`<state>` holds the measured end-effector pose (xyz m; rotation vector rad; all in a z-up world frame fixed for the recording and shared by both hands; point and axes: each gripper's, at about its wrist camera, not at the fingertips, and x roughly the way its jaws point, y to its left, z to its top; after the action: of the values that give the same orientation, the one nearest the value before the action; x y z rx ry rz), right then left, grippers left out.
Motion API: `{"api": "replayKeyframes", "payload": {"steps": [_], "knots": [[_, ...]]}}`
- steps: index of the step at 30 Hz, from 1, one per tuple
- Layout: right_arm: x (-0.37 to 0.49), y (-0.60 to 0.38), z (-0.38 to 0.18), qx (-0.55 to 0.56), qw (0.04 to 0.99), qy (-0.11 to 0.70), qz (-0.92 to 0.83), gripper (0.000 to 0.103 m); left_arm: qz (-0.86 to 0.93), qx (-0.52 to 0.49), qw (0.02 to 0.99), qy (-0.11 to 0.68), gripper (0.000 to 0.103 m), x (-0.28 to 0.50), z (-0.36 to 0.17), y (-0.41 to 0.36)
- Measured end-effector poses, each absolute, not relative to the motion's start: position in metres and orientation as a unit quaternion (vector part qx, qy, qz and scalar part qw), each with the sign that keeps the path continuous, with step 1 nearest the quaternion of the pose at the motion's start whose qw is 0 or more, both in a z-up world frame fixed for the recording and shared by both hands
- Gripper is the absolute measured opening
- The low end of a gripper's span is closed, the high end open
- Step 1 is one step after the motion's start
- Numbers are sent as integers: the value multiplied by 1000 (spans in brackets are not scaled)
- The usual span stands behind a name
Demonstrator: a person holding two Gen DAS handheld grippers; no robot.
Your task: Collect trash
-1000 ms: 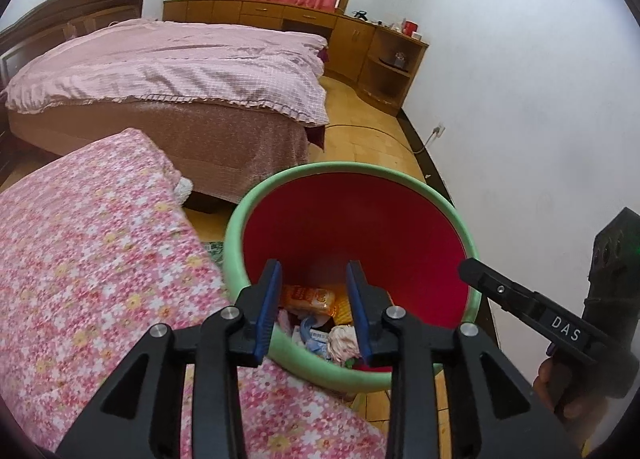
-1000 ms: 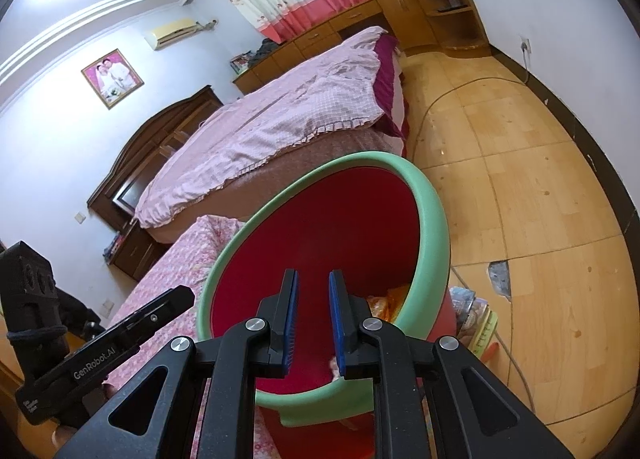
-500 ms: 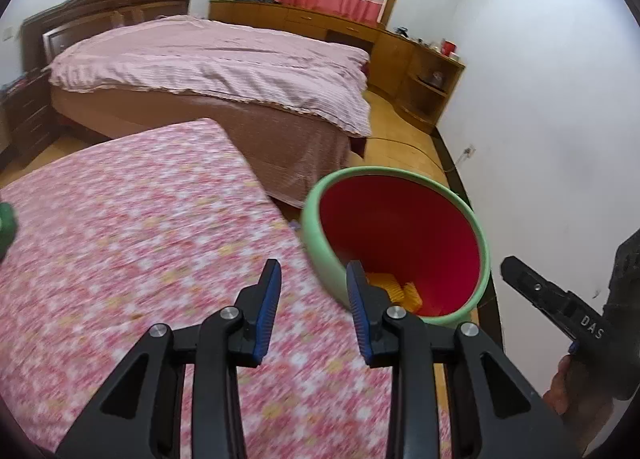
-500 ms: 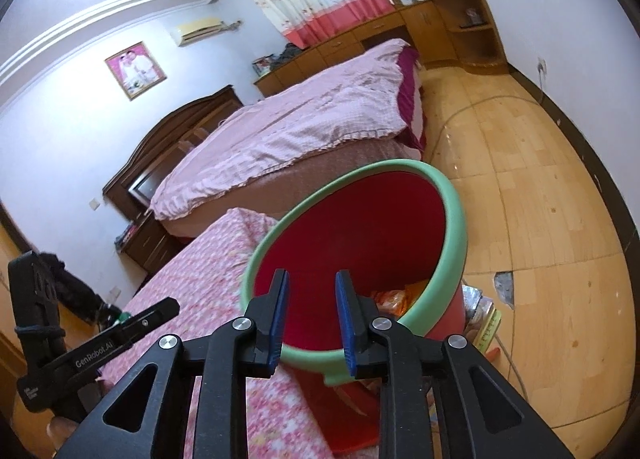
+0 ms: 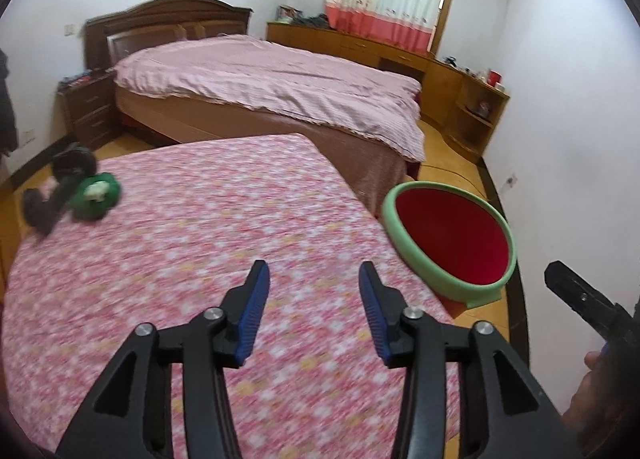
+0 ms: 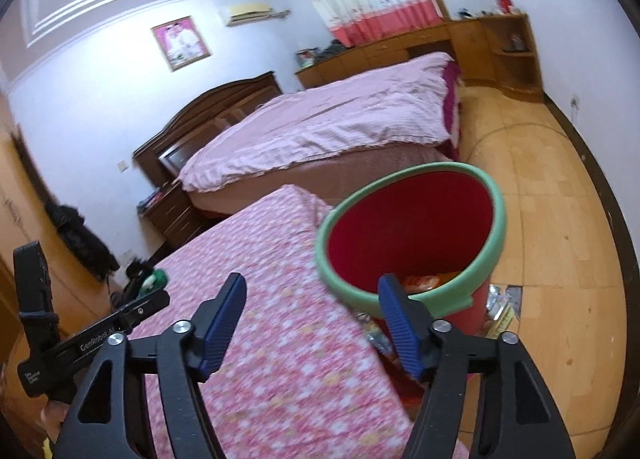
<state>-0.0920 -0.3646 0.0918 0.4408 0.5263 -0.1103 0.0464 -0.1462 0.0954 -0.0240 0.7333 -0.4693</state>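
Observation:
A red bin with a green rim stands on the floor beside the table with the pink floral cloth. The right wrist view shows an orange wrapper lying in the bin. A green bundle with dark things around it lies at the table's far left corner. My left gripper hangs over the cloth, its jaws opening with nothing between them. My right gripper is over the table edge by the bin, its jaws also opening and empty.
A large bed with a pink cover fills the room behind the table. Wooden cabinets line the far wall. Loose litter lies on the wood floor by the bin. A white wall runs close on the right.
Both grippers have drawn back from over the bin and risen above the table. Both sets of jaws have widened. The left view has swung left, bringing the green bundle into sight.

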Motion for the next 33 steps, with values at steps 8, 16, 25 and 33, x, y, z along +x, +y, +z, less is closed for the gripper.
{"api": "replayKeyframes", "payload": {"steps": [8,16,25,33], "knots": [[-104,-314,87,184,951,245,-41,80,-175,-16,922,346,53,16,90,-98],[-110,-276,79,138,963,231,-34,81,-120,-31,932,340,53,-1,76,-62],[-113,-254,60,124,965,226,-47,83,-81,-14,943,323,53,-23,63,-44],[-112,-243,55,115,966,229,-38,83,-63,-15,944,325,53,-27,55,-36]]}}
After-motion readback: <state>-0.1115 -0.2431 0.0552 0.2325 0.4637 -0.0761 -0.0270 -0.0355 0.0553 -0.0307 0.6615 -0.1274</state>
